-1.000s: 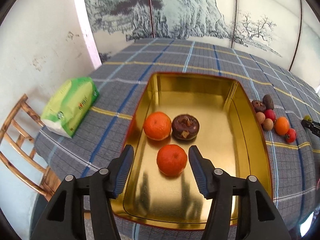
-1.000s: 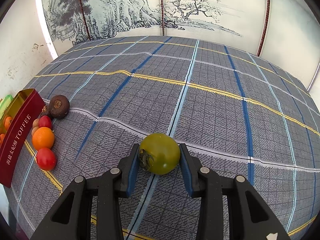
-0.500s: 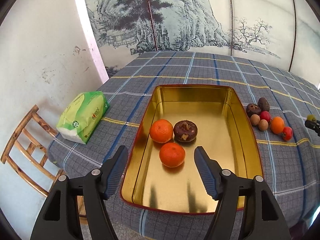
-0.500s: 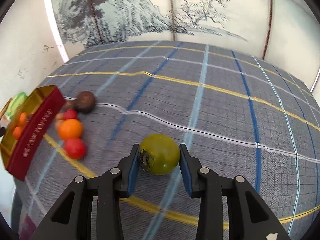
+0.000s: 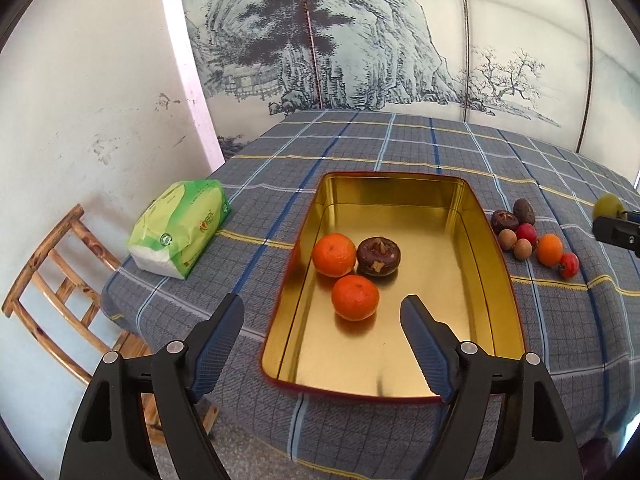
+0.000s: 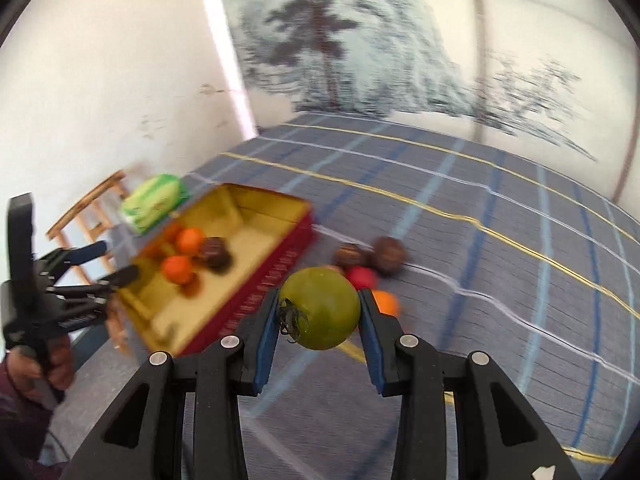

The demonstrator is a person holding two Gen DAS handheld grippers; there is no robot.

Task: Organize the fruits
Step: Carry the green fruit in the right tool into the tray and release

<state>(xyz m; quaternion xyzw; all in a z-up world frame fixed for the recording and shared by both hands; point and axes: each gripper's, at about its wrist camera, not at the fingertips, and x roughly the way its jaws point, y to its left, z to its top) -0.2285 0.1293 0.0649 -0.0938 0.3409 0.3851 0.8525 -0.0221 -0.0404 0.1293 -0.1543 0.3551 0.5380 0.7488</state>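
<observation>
Green tomato (image 6: 320, 314) clamped, right gripper (image 6: 320, 320)

The left gripper (image 5: 322, 312) has drawn back from the tin (image 5: 496, 264), jaws opening, while the right gripper (image 6: 319, 310) has swung its green tomato (image 6: 320, 314) toward the tin.

A home dining corner: checked tablecloth (image 5: 400, 148), wooden chair (image 5: 52, 276), landscape-painted screen (image 5: 340, 40), tissue pack (image 5: 180, 228).

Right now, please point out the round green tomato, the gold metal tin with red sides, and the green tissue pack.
round green tomato (image 6: 320, 312), right wrist view, middle of its skin between the pads.
gold metal tin with red sides (image 5: 486, 236), left wrist view, its right inner wall.
green tissue pack (image 5: 180, 228), left wrist view, its top face.
</observation>
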